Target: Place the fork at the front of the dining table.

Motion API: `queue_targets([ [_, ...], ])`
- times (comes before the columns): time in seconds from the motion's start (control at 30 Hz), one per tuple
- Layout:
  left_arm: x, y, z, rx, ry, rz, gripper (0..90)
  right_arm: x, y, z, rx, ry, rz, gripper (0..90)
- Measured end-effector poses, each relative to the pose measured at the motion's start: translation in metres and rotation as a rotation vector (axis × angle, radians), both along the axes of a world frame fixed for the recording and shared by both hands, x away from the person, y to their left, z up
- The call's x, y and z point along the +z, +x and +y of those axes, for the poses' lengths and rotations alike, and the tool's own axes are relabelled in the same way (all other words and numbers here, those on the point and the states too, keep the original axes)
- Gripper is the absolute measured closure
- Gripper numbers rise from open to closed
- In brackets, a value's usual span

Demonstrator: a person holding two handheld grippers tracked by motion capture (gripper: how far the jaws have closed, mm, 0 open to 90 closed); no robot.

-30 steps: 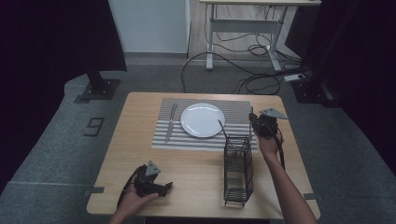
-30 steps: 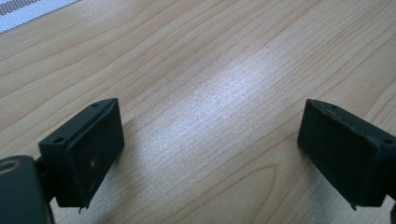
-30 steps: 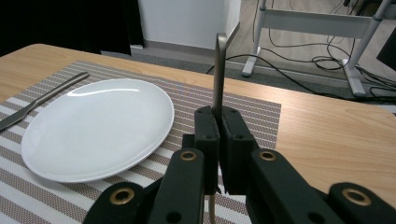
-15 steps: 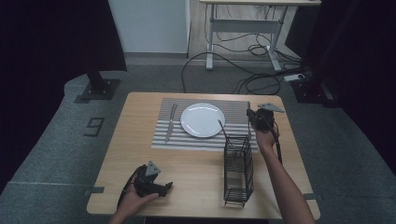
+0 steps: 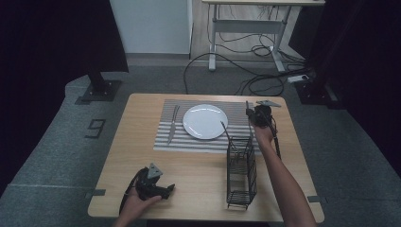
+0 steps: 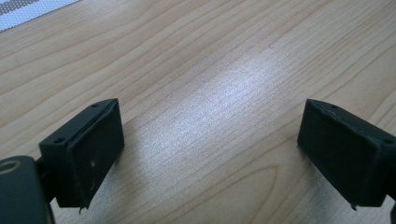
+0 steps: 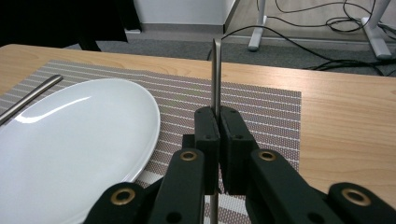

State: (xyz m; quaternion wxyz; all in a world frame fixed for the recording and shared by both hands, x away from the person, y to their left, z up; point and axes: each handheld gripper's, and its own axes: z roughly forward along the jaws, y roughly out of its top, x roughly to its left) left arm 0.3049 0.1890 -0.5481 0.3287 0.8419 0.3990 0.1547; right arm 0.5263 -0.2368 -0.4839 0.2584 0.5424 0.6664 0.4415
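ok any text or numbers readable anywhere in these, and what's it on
"9": a dark mark on the grey floor mat left of the table, at; it could also be a bent shape.
No readable text on the plate, placemat, wire caddy, left gripper or right gripper.

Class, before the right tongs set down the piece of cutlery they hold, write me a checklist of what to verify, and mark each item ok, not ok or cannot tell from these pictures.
1. Right tongs shut on the cutlery handle: ok, the jaws pinch it and it stands upright.
2. Which utensil it is: cannot tell, its working end is hidden.
3. Free strip of placemat right of the plate: ok, bare.
4. Knife already on the plate's left: ok.
5. Wire caddy clear of the right arm: cannot tell, they stand close together.
6. Left tongs open and out of the way, over bare table: ok.
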Motion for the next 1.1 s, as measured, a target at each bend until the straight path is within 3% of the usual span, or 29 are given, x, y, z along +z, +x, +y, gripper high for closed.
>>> queue_targets([
  [0.2,0.0,-0.002,-0.001,0.025,0.0,0.0,7.3,-0.009,0.01,-0.003,-0.028,0.028,0.031,86.5],
  [0.37,0.0,-0.003,-0.001,0.033,0.0,0.0,7.4,-0.011,0.019,-0.001,-0.025,0.009,0.064,86.4],
  [0.47,0.0,-0.003,-0.001,0.033,0.0,0.0,7.5,-0.014,0.022,0.0,-0.022,0.005,0.061,86.4],
  [0.77,0.0,-0.003,-0.001,0.034,-0.002,0.001,7.4,-0.029,0.031,-0.005,-0.039,0.027,0.082,85.6],
  [0.9,0.0,-0.003,-0.001,0.034,-0.001,0.001,7.4,-0.038,0.035,-0.005,-0.044,-0.007,0.101,86.3],
  [1.1,0.0,-0.003,-0.001,0.034,-0.002,0.001,7.4,-0.046,0.038,-0.007,-0.052,0.002,0.118,86.5],
])
